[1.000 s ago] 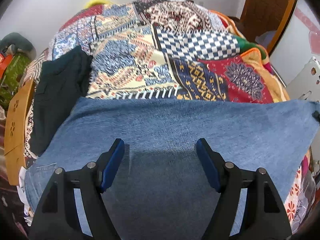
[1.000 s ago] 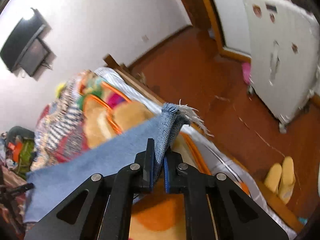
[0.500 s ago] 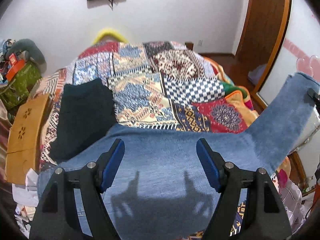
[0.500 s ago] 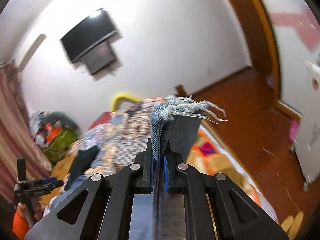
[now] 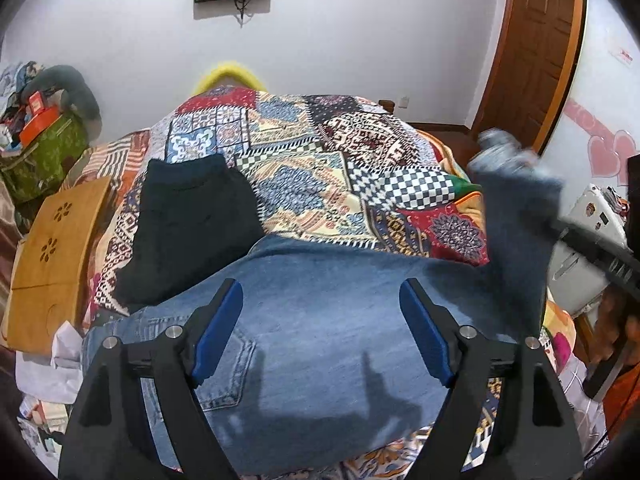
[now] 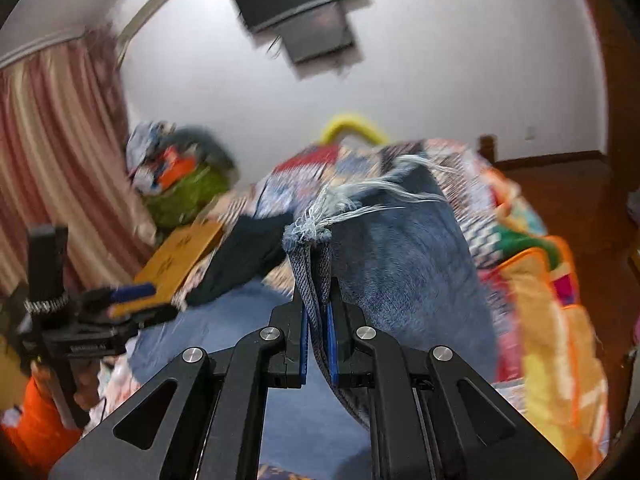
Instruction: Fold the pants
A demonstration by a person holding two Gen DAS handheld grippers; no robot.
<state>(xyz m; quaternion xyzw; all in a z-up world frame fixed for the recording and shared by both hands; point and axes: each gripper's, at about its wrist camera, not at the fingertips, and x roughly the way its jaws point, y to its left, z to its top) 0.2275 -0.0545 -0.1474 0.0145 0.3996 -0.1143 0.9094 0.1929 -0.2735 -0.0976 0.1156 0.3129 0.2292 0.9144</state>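
The blue jeans [image 5: 328,320] lie across the near end of the bed, back pocket at the lower left. My left gripper [image 5: 322,332] is open and empty, hovering above their upper part. My right gripper [image 6: 317,300] is shut on the frayed leg hems [image 6: 316,240], which it holds raised over the bed. The lifted leg end [image 5: 516,208] appears blurred at the right of the left wrist view. The left gripper [image 6: 132,294] also shows at the left of the right wrist view.
A patchwork quilt [image 5: 320,168] covers the bed. A folded dark garment [image 5: 192,224] lies on it at the left. A wooden board [image 5: 52,256] and a green bag [image 5: 40,156] stand left of the bed. A white appliance [image 5: 588,248] and a door [image 5: 536,48] are at the right.
My right gripper has swung the leg hems up and leftward, over the bed. The left gripper has pulled back, showing more of the jeans and the pocket.
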